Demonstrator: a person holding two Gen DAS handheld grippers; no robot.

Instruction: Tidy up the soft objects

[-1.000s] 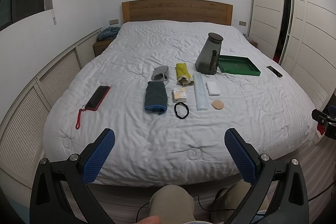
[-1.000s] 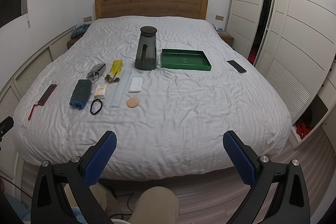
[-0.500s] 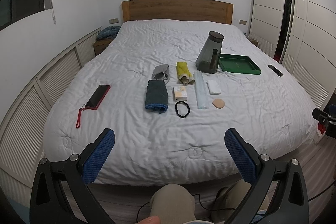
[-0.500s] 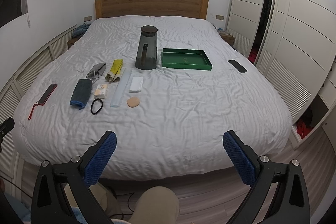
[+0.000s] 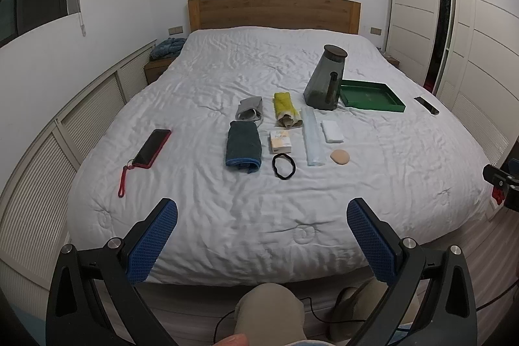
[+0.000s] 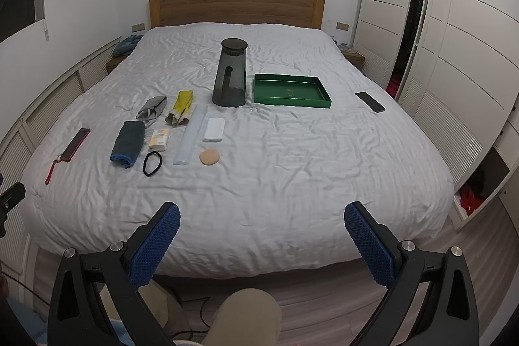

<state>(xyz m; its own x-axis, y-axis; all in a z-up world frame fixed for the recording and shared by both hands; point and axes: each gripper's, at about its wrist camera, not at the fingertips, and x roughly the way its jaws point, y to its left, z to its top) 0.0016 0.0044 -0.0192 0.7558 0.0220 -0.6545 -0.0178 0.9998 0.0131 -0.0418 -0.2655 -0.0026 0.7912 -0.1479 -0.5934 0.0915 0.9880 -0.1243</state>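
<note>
Soft items lie in a cluster on the white bed (image 5: 227, 216): a folded blue towel (image 5: 244, 147) (image 6: 127, 144), a grey pouch (image 5: 249, 108) (image 6: 151, 107), a yellow cloth roll (image 5: 284, 109) (image 6: 180, 107), a black hair band (image 5: 284, 165) (image 6: 152, 163), a beige puff (image 5: 339, 157) (image 6: 209, 157), a white pad (image 5: 331, 132) (image 6: 214, 129) and a clear long sleeve (image 5: 313, 136) (image 6: 190, 134). An empty green tray (image 5: 371, 95) (image 6: 291, 91) sits beside a dark jug (image 5: 326, 78) (image 6: 230, 73). My left gripper (image 5: 262, 235) and right gripper (image 6: 262, 237) hang open over the bed's near edge, far short of the items.
A small yellow box (image 5: 281, 141) lies by the towel. A red phone with a strap (image 5: 151, 148) lies at the left, a black phone (image 6: 369, 101) at the right. Wardrobe doors (image 6: 454, 54) line the right wall. A person's knee (image 5: 269, 310) shows below.
Both views have drifted slightly; the bed and items sit a touch higher in the frame. Nothing on the bed has moved and both grippers stay open.
</note>
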